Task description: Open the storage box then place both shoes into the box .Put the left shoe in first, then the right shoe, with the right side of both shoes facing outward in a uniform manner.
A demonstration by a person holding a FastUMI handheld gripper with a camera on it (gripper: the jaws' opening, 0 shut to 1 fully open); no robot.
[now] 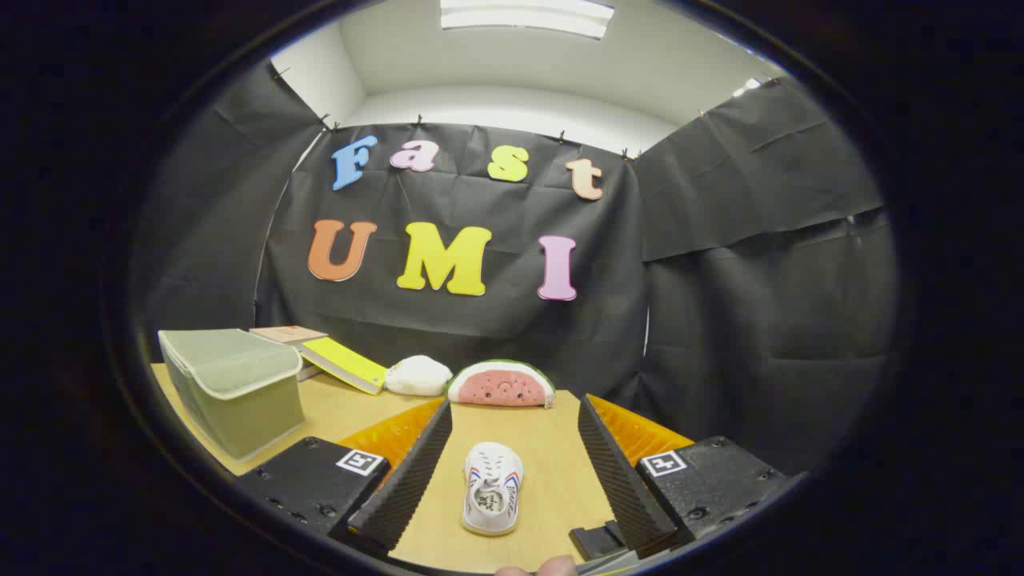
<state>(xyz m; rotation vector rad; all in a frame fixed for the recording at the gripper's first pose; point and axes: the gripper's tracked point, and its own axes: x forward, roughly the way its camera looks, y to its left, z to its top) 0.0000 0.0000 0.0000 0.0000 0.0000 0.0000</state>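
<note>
1. While the hand-held gripper is hovering with its jaws spread wide and nothing in them, a white shoe is lying on the counter between the two fingers, touching neither.
2. Shoe is pointing away from the gripper, heel end nearest, opening facing up. Can't tell from here whether it's the left or the right one.
3. Storage box is sitting off to the left, beyond the left finger, well apart from the shoe. Its lid looks shut, so I'm judging the open-the-box step is not yet done.
4. Doing this step well:
   - if the box really is shut, I'd be going for the lid first, not the shoe.
   - if grabbing the shoe, I'd be lowering straight down, keeping it centred, closing on the side walls near the middle so it isn't pivoting.
   - squeeze gently; soft upper is probably going to deform.
   - confirm it's the left shoe before committing.
5. Beyond the fingers: watermelon plush, white plush, yellow book. All clear of the path to the box.
</note>
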